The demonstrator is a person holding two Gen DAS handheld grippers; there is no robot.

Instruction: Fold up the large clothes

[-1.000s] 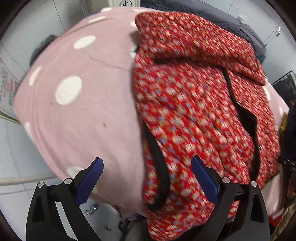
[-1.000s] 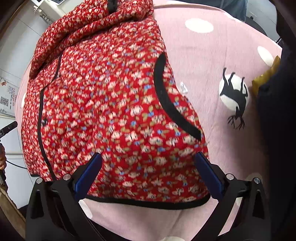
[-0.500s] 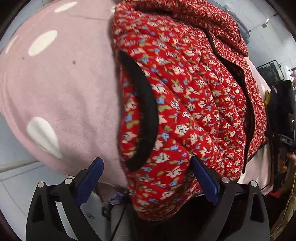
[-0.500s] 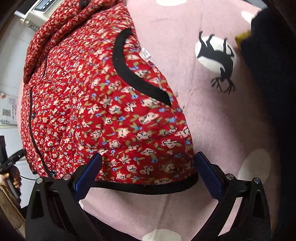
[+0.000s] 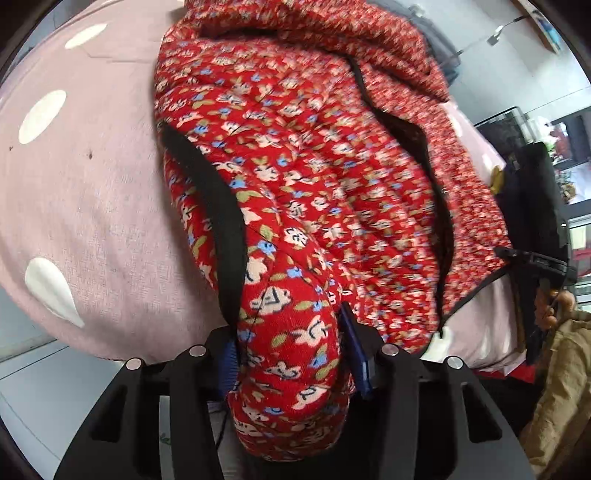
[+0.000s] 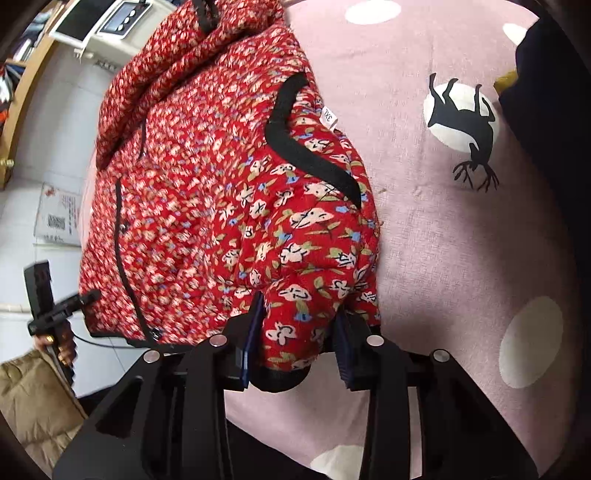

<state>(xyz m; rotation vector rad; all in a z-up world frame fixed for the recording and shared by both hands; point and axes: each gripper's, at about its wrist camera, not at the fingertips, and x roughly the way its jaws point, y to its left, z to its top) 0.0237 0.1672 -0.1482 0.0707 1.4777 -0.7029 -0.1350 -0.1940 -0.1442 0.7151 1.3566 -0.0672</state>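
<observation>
On pink spotted sheet (image 6: 461, 240), one red floral jacket (image 6: 207, 206), two hand-held grippers.

Under my view lies a pink sheet (image 6: 443, 240) with white dots, one carrying a black deer print (image 6: 463, 123). A white appliance (image 6: 110, 22) stands beyond, and a paper notice (image 6: 59, 216) hangs on the wall.

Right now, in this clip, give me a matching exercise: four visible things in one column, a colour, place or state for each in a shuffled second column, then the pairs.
1. left gripper
2. red floral quilted jacket
3. pink polka-dot bed cover
4. white size tag

A. lies under the jacket
B. clamps a bunched jacket corner
C. black trim along its edges
D. sticks out beside a black-trimmed pocket edge

Pairs: 1-B, 2-C, 3-A, 4-D
</observation>
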